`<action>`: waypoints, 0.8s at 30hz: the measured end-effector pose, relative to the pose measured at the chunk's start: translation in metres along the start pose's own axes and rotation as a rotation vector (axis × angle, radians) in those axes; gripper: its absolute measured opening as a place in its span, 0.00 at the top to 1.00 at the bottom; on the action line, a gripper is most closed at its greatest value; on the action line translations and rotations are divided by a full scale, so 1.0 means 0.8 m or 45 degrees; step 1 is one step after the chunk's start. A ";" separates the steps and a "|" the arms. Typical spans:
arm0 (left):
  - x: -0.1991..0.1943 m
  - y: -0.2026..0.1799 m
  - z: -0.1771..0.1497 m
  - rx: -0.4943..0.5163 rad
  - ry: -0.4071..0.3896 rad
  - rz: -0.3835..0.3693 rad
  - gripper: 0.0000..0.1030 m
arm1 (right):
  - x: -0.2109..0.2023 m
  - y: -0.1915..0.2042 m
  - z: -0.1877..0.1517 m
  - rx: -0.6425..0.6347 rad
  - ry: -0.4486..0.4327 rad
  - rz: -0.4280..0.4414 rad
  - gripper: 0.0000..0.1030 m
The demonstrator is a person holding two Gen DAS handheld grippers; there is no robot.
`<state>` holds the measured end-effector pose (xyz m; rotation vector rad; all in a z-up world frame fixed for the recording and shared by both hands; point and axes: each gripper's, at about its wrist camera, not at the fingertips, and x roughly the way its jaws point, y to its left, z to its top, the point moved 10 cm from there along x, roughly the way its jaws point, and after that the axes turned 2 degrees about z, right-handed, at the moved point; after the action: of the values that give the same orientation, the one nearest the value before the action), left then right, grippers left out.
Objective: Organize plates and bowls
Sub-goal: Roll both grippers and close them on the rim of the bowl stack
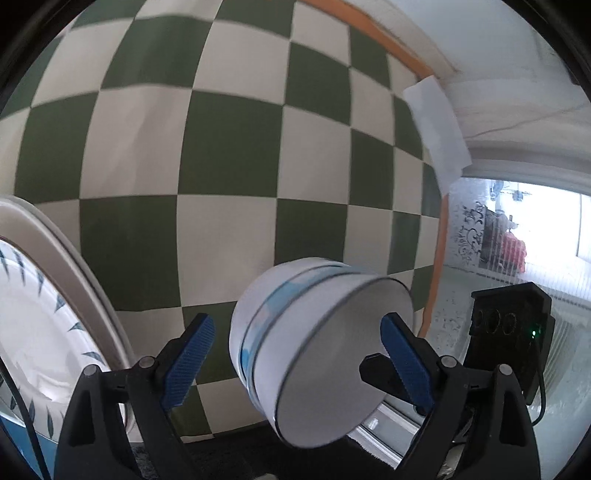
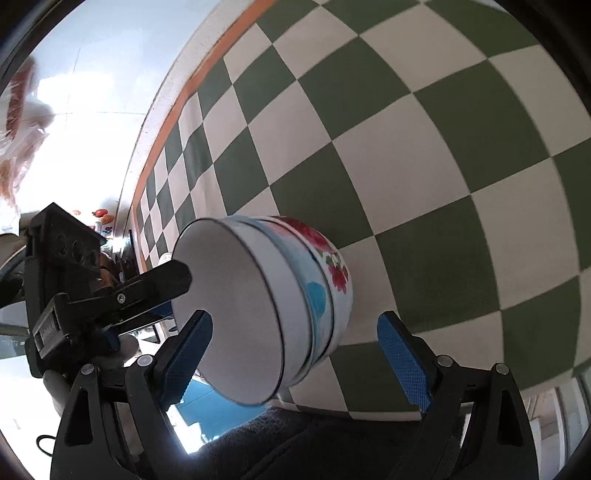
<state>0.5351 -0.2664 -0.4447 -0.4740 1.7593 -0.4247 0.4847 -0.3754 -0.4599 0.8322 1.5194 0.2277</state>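
A stack of white enamel bowls [image 1: 317, 350] with blue and red flower prints sits on the green-and-white checked cloth [image 1: 221, 147]; it also shows in the right wrist view [image 2: 273, 306]. My left gripper [image 1: 299, 365] is open, its blue pads either side of the stack without touching. My right gripper [image 2: 295, 365] is open around the same stack from the opposite side. The other gripper's black finger [image 2: 162, 284] reaches over the top bowl's rim. White plates with blue leaf marks [image 1: 33, 332] lie at the left.
The cloth's orange border [image 1: 369, 29] and a white paper strip [image 1: 436, 122] mark the table's far edge. The other hand-held unit [image 1: 509, 325] is close at the right. A dark mat [image 2: 295, 443] lies at the near edge.
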 end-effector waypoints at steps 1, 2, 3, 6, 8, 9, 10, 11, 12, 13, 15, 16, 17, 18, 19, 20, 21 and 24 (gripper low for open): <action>0.004 0.003 0.000 -0.024 0.016 -0.004 0.12 | 0.004 -0.002 0.002 0.003 0.004 -0.001 0.10; 0.008 0.006 0.001 -0.047 0.033 -0.011 0.12 | 0.008 -0.004 0.004 0.005 0.009 -0.005 0.10; 0.011 0.008 0.001 -0.062 0.045 -0.016 0.12 | 0.011 -0.004 0.006 0.005 0.014 -0.006 0.10; 0.019 0.012 0.000 -0.071 0.079 -0.037 0.21 | 0.020 -0.006 0.010 0.009 0.028 -0.012 0.10; 0.024 0.014 -0.002 -0.073 0.096 -0.037 0.41 | 0.023 -0.005 0.015 0.014 0.029 -0.007 0.11; 0.025 0.017 -0.002 -0.075 0.098 -0.025 0.43 | 0.024 -0.004 0.017 0.011 0.029 0.002 0.11; 0.027 0.020 -0.002 -0.073 0.096 -0.019 0.46 | 0.027 -0.003 0.019 0.009 0.032 0.001 0.12; 0.027 0.023 -0.003 -0.072 0.095 -0.015 0.50 | 0.031 -0.003 0.020 0.009 0.038 -0.004 0.13; 0.028 0.025 -0.003 -0.073 0.095 -0.017 0.51 | 0.034 -0.003 0.021 0.012 0.047 0.005 0.14; 0.028 0.026 -0.003 -0.072 0.093 -0.027 0.51 | 0.037 -0.002 0.022 0.018 0.059 0.011 0.15; 0.029 0.025 -0.001 -0.079 0.088 -0.042 0.52 | 0.046 0.000 0.021 0.025 0.080 0.031 0.24; 0.029 0.025 -0.002 -0.068 0.083 -0.039 0.53 | 0.052 0.000 0.021 0.028 0.092 0.042 0.27; 0.028 0.025 -0.002 -0.058 0.076 -0.031 0.54 | 0.057 -0.001 0.022 0.032 0.096 0.039 0.33; 0.028 0.024 -0.002 -0.045 0.069 -0.023 0.54 | 0.060 -0.003 0.022 0.030 0.097 0.029 0.40; 0.028 0.023 -0.003 -0.029 0.060 -0.016 0.54 | 0.063 -0.004 0.024 0.030 0.089 0.033 0.40; 0.027 0.022 -0.005 -0.012 0.048 -0.006 0.55 | 0.064 -0.005 0.025 0.046 0.080 0.049 0.40; 0.027 0.021 -0.006 0.002 0.039 0.000 0.56 | 0.063 -0.006 0.025 0.050 0.073 0.056 0.41; 0.026 0.020 -0.006 0.026 0.015 0.001 0.56 | 0.061 -0.002 0.028 0.007 0.035 0.042 0.43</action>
<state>0.5243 -0.2636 -0.4693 -0.4575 1.7652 -0.4452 0.5094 -0.3539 -0.5027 0.8618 1.5338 0.2605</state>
